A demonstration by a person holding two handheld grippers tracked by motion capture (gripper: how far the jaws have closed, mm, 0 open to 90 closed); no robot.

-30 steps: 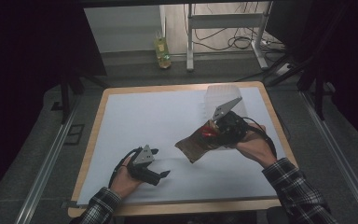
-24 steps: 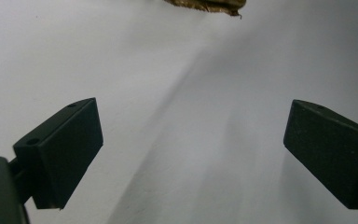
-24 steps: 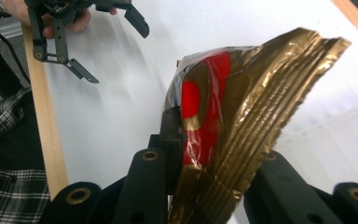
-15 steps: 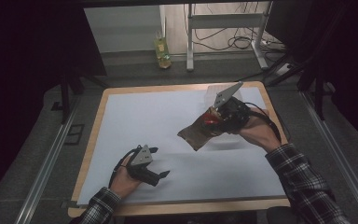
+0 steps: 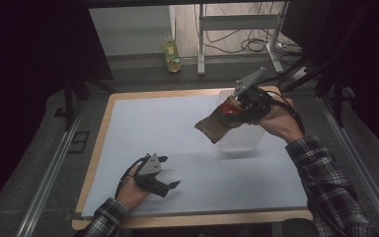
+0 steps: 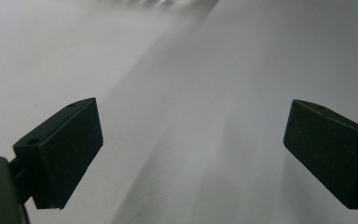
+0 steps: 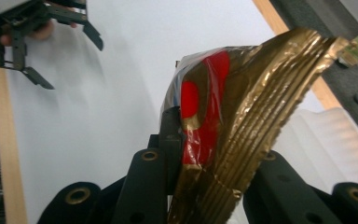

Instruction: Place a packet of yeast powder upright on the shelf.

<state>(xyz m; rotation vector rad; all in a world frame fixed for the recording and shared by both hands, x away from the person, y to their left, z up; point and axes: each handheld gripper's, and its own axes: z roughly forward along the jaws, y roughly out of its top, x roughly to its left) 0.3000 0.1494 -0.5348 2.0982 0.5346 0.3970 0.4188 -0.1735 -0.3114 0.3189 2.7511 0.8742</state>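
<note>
Fingers of the right gripper [image 5: 237, 106] pinch a gold foil packet [image 5: 218, 126] by one crimped end, and the packet hangs in the air above the far right part of the desk [image 5: 177, 128]. Directly under it stands a clear plastic tub [image 5: 242, 138], hard to make out against the white sheet. In the right gripper view the foil [image 7: 242, 116] sits wedged deep between the black fingers [image 7: 168, 135], its red print turned to one side, with the ribbed wall of the tub [image 7: 331, 140] just beyond.

My reading is that the packet is being carried to the tub. To do that well, keep the pinch firm on the crimped seam, since slick foil could slide. Lower until the loose end is inside the rim before letting go, and tilt the packet so it goes in lengthwise.

Left gripper [image 5: 160, 173] rests low on the near left of the desk, fingers [image 6: 58, 154] spread wide with nothing between them. It could steady the light tub if it shifts.
</note>
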